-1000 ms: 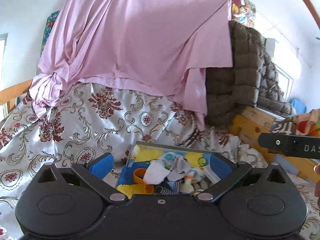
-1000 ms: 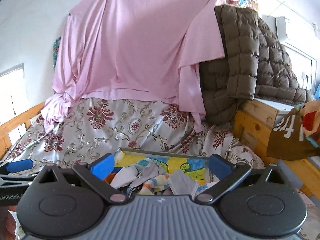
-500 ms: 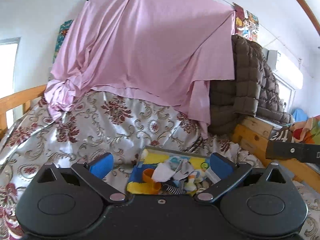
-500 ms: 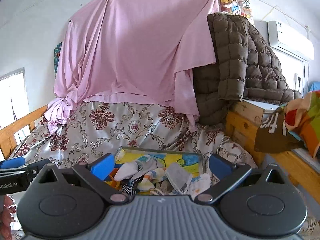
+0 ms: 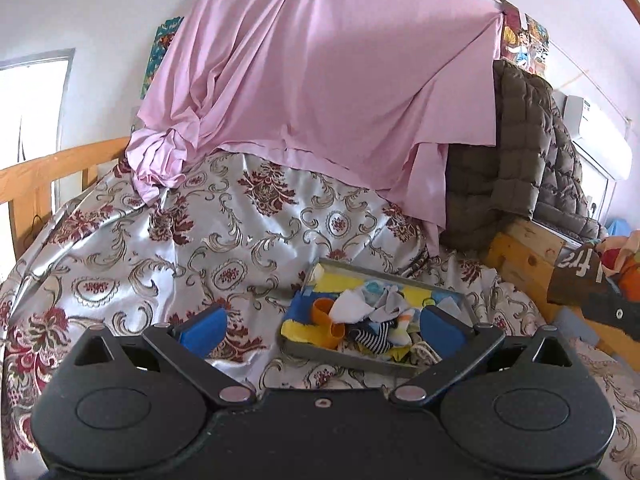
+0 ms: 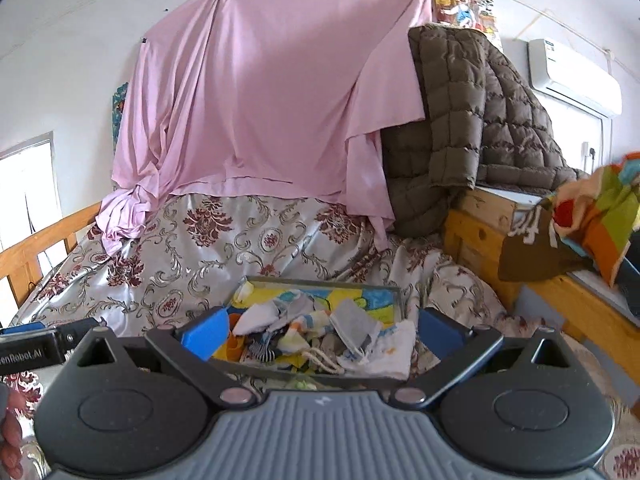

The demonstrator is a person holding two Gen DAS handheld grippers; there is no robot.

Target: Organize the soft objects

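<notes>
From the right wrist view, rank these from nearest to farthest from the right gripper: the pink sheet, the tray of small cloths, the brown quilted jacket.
1. Tray: just ahead of the right gripper, on the bedspread.
2. Brown quilted jacket: behind and right, draped over the wooden frame.
3. Pink sheet: hung on the back wall, its hem about level with the jacket.

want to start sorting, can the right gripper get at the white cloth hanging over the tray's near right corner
Probably yes. The right gripper is open and empty, the white cloth lies on top at the tray edge nearest it, and nothing stands between them. The left gripper sits off to the side.
</notes>
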